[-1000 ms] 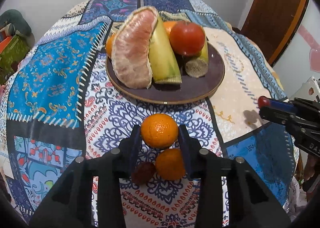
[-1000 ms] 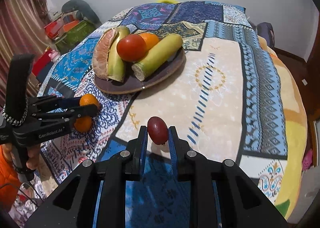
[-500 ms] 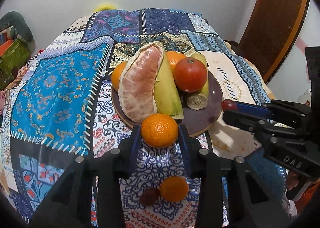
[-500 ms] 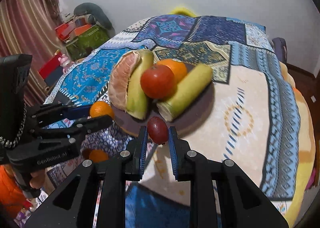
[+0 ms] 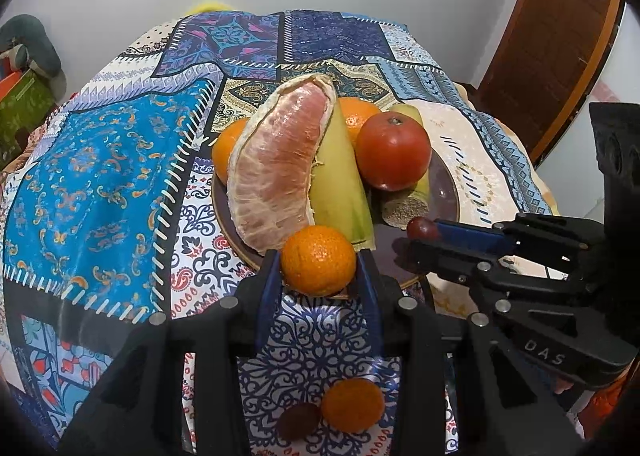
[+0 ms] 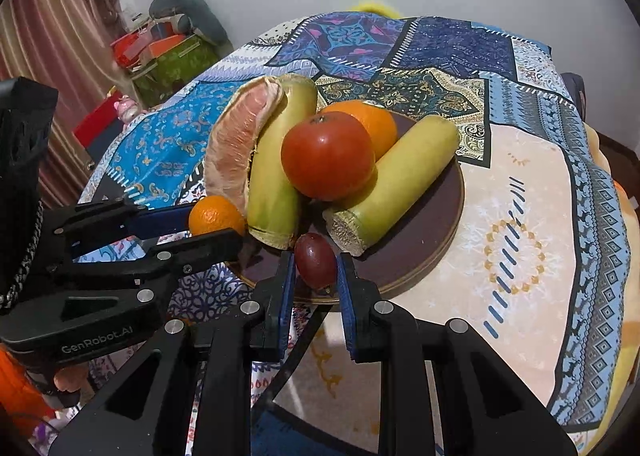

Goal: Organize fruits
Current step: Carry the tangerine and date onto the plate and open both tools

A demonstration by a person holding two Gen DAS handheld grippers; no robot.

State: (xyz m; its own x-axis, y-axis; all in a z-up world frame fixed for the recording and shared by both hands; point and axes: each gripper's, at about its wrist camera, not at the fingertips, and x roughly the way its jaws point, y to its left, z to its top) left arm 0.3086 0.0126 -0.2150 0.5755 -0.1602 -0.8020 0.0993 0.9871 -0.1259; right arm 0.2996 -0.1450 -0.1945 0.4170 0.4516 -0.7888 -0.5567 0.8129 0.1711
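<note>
Left gripper (image 5: 319, 272) pinching a mandarin (image 5: 318, 260) between its blue pads, held over the near rim of the dark plate (image 5: 444, 191). Right gripper (image 6: 316, 276) clamped on a small dark-red grape-like fruit (image 6: 315, 260), also at the plate's near edge, just in front of the cut end of a yellow-green gourd-like piece (image 6: 392, 183).

On the plate: peeled pomelo segment (image 5: 280, 171), a second yellow-green piece (image 5: 340, 183) leaning on it, red tomato (image 5: 394, 151), oranges behind. Plate crowded; the bare patch is at the near side.

Off the plate, toward the camera on the patterned cloth (image 5: 96, 175): another mandarin (image 5: 352, 404) and a dark round fruit (image 5: 299, 420), touching or nearly so.

Step in hand, by my reading: delivering both held fruits to the plate. Next calls for lowering each onto the bare near patch, letting go gently so nothing rolls off the rim, then going back for the two loose fruits.
</note>
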